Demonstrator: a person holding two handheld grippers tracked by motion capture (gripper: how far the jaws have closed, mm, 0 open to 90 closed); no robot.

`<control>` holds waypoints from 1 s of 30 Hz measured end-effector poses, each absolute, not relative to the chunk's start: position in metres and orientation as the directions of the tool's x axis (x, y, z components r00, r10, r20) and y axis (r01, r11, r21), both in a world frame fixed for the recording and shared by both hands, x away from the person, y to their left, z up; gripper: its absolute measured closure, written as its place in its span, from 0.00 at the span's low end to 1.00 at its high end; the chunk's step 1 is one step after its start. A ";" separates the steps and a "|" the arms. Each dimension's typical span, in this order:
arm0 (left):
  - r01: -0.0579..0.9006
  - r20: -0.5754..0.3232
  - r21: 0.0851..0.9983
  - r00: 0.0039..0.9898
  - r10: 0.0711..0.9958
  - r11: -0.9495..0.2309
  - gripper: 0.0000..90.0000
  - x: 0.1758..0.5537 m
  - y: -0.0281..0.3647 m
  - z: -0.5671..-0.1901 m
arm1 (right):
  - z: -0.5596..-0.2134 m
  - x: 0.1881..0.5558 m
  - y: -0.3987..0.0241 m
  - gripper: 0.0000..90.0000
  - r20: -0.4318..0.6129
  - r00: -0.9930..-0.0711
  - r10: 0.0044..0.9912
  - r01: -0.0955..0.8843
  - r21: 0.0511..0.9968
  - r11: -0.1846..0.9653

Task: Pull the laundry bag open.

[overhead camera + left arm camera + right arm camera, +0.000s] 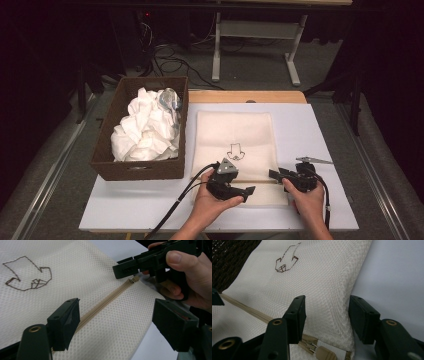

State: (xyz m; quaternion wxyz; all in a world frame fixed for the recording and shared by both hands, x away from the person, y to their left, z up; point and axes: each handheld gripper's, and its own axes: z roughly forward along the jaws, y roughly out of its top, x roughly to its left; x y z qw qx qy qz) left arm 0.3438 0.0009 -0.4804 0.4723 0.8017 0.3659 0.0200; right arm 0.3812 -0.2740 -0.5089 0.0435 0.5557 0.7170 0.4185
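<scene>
We found the mesh laundry bag (235, 145) flat beside the wicker basket (107, 165), its zipper pull (323, 355) beneath the right gripper (325, 316), jaws apart as if to seize it, and the left gripper (115, 322) gaping astride the zipper (105, 302), clamping nothing.

Cream mesh laundry bag (234, 135) lying flat on table, tan zipper (105, 302) (closed) near front edge

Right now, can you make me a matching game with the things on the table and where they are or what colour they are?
Things:
1. basket
2. mesh bag
3. zipper
4. crumpled cloth

Clues:
A. tan, running across the bag
B. white, inside the basket
C. dark brown, on the table's left side
D. cream, lying flat, with a small stitched drawing

Pairs: 1-C, 2-D, 3-A, 4-B
</scene>
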 end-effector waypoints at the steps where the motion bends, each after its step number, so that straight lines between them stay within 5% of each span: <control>1: 0.570 -0.315 0.769 0.732 0.604 -0.289 0.29 0.345 -0.002 -0.481 | -0.509 0.381 -0.275 0.57 0.417 -0.373 0.829 0.769 0.639 0.024; 8: 0.588 -0.332 0.749 0.732 0.595 -0.304 0.38 0.354 -0.019 -0.488 | -0.511 0.378 -0.272 0.67 0.438 -0.358 0.824 0.778 0.628 0.004; 15: 0.587 -0.340 0.725 0.759 0.554 -0.359 0.61 0.358 -0.044 -0.496 | -0.514 0.375 -0.270 0.95 0.411 -0.362 0.837 0.771 0.636 0.021; 19: 0.580 -0.344 0.720 0.775 0.530 -0.381 0.70 0.358 -0.056 -0.499 | -0.509 0.372 -0.273 0.97 0.459 -0.379 0.804 0.757 0.653 -0.017; 30: 0.611 -0.375 0.690 0.760 0.530 -0.388 0.56 0.362 -0.066 -0.511 | -0.497 0.362 -0.271 0.97 0.608 -0.437 0.663 0.749 0.654 -0.107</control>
